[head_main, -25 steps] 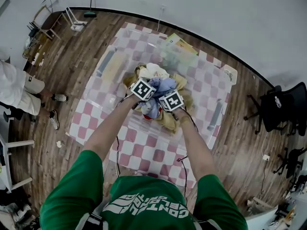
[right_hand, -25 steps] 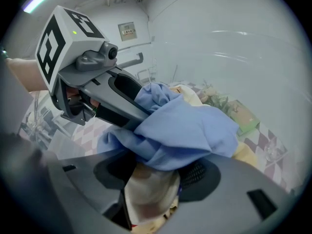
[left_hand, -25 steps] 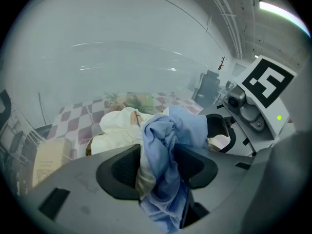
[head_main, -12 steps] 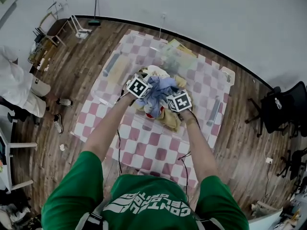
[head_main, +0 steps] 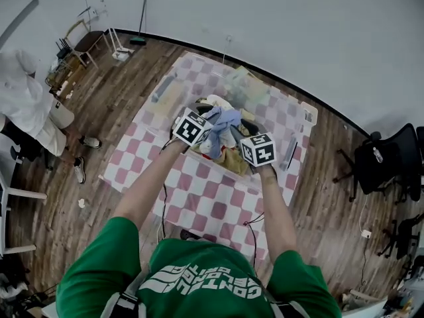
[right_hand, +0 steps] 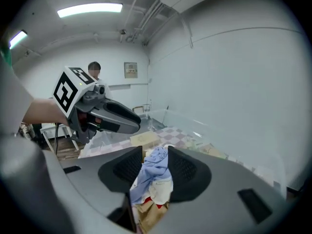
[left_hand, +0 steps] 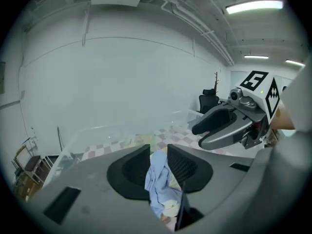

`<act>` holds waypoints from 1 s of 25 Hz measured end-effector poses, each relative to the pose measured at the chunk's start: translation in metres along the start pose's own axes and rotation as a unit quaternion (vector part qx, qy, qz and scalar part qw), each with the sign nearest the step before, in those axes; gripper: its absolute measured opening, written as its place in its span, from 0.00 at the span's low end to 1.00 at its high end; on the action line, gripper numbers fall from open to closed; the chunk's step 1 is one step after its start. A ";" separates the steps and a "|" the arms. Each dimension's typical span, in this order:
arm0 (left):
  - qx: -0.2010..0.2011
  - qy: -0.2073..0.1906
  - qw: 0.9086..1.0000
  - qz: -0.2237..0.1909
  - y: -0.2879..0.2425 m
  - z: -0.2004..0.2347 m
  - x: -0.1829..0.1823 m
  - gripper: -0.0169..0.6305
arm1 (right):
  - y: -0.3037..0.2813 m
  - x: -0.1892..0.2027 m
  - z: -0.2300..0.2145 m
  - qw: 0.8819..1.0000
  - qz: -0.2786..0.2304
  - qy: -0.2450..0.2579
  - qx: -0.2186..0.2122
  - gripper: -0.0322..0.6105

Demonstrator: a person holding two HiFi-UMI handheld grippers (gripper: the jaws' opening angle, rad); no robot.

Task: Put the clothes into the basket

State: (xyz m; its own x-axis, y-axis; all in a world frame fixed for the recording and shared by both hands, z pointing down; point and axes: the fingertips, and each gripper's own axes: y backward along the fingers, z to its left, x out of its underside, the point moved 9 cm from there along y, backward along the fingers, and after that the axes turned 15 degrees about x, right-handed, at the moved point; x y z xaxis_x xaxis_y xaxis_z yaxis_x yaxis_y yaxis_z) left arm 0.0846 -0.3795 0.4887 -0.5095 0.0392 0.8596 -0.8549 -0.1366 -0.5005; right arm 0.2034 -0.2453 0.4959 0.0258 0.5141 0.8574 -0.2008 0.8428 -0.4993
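Your left gripper and right gripper sit higher than a second ago, jaws just narrowed onto the blue cloth strung between them. It's light, floppy stuff, so grab bunched folds, not thin edges.

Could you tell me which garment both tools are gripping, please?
The light blue garment: the left tool and right tool, jaws just closed further, pinch it, while the tan piece and white piece lie below.

Left tongs and right tongs higher, jaws tighter on blue garment.
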 end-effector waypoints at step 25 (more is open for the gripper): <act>-0.002 0.044 0.991 -0.126 0.136 -0.180 0.090 0.03 | 0.211 0.085 0.071 0.996 -0.079 -0.050 0.009 0.06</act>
State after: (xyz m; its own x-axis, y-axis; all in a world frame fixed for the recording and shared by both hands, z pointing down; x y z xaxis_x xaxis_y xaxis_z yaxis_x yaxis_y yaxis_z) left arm -0.0952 -0.2161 0.4794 -0.2852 0.1573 0.9455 -0.9567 -0.1068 -0.2708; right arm 0.0934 -0.0354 0.4724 -0.0397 0.3568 0.9333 -0.2187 0.9083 -0.3566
